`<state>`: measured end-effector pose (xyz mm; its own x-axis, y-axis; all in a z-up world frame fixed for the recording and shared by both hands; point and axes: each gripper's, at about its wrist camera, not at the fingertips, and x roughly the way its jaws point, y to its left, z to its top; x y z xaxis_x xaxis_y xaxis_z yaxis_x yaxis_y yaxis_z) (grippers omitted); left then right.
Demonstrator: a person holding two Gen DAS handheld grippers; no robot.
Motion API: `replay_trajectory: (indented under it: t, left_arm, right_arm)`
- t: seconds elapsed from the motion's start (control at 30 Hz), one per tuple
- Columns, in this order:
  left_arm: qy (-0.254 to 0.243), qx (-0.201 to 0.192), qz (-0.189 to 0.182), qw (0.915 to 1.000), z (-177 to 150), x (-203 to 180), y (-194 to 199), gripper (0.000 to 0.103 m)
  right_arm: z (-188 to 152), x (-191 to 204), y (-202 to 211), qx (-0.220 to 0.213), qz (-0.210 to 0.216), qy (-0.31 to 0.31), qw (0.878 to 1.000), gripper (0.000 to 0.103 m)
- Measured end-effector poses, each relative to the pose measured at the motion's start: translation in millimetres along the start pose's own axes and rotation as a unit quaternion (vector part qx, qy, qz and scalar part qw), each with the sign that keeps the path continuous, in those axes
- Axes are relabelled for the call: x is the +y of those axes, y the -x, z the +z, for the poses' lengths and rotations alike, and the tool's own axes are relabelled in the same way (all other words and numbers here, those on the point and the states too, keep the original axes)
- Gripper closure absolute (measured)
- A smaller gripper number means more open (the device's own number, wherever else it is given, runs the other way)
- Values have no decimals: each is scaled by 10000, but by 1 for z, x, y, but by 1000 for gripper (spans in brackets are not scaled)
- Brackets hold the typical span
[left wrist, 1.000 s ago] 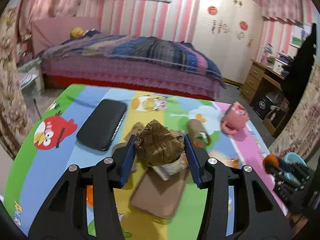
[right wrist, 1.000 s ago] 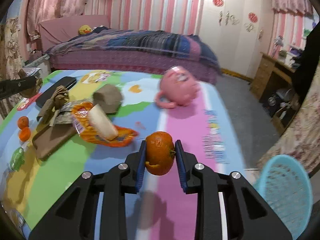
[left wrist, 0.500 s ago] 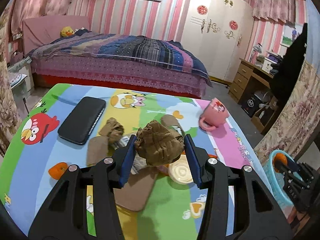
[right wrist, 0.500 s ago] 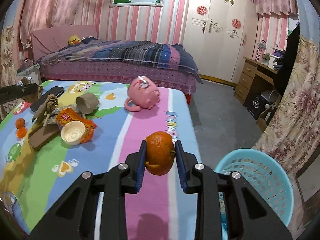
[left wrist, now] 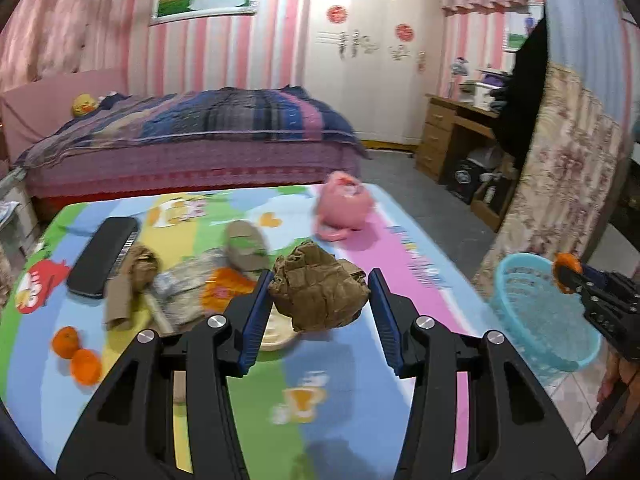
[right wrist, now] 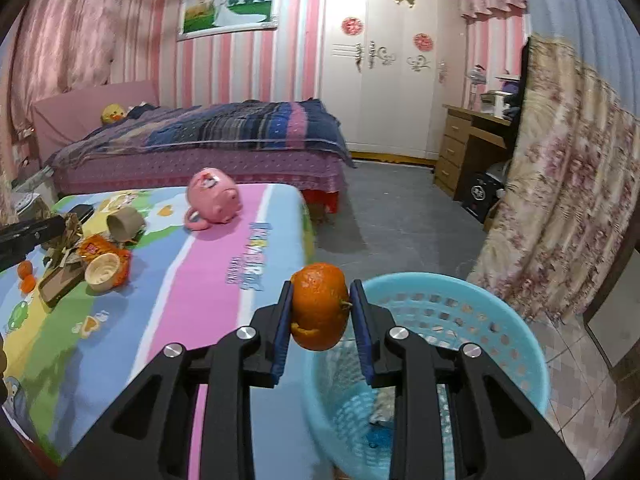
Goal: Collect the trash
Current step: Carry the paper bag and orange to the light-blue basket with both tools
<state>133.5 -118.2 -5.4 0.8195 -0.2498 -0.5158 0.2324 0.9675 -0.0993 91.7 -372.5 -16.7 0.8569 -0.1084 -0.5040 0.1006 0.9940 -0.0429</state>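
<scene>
Holding a crumpled wad of brown paper between its blue pads, the left gripper hangs above the near part of a table covered with a bright cartoon cloth; the wad fills the gap between the two fingers and presses on both. To the right, the right gripper is clamped on an orange peel, still shaped like a whole fruit, its jaws narrow around it; the peel sits just over the near left rim of a light blue basket that stands on the floor beside the table's right edge. Something small lies in the basket's bottom, too blurred to name. On the table, left of the brown wad, lie more scraps: a second brown paper twist, a crinkled wrapper, an orange packet, a cream cup on its side and a tan paper cup farther back; two small oranges rest near the left edge; a black case lies at the far left; a pink mug stands far right on the pink stripe.
</scene>
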Motion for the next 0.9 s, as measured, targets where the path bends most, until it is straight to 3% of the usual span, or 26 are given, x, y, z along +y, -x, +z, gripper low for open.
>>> replay_trajectory:
  t: [0.27,0.5,0.67,0.9]
  left_arm:
    - [-184,121,-623,9978,-7,-62,-18,56]
    - [-448,191,-1198,9916,-11,-141,-41,56]
    - [-754,369,-1491,9853,-28,-192,-59,55]
    - [-1162,378,-1624,9791,-36,-236,-72,55]
  right_arm:
    - [-17,-58,16,-183,-376,-398,9983,74]
    - [-37,-117,28,-154,-722,-753,9944,74]
    - [-50,-138,29,-114,-835,-965,9918,74]
    - [-65,-158,28,-120,-927,-1220,9881,74]
